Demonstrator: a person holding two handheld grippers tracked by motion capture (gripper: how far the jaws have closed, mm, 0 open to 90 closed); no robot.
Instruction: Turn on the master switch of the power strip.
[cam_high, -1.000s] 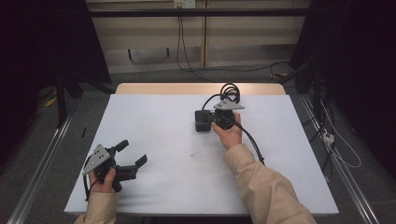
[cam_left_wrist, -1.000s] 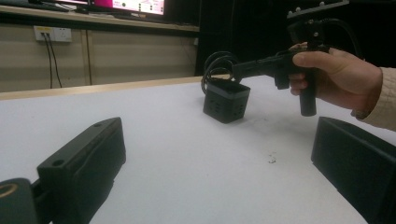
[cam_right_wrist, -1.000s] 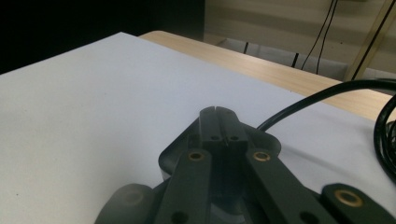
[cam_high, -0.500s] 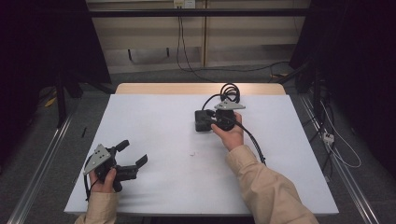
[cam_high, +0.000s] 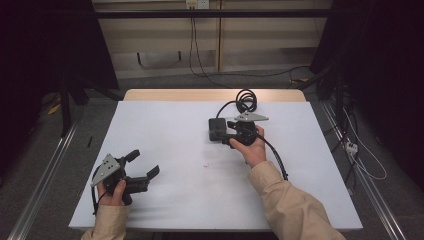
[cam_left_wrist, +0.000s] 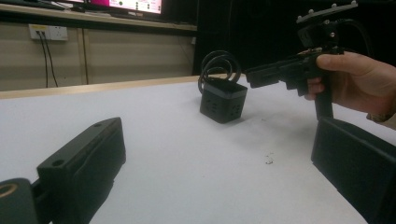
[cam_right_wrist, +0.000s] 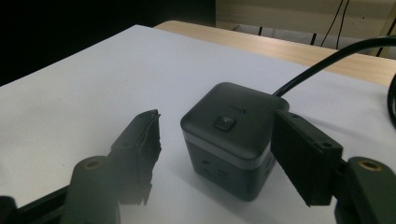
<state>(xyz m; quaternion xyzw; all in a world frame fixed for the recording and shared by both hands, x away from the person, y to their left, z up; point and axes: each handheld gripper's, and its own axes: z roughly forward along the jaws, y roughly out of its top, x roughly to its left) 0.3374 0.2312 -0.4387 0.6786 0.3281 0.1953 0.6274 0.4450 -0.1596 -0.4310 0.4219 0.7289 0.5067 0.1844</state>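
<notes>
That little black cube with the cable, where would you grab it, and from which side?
Grip the black cube across two opposite flat side walls, coming level from the person's side, as the right tool now stands, its jaws just opened. The cable leaves the far side and a button sits on top, so avoid those faces.

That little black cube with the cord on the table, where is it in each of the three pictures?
High view: black cube right of centre, just left of the right gripper.
Left gripper view: upper middle, coiled cord behind it.
Right gripper view: centre, between the open jaws.
Shared landmark: the coiled cord at the table's far edge.
</notes>
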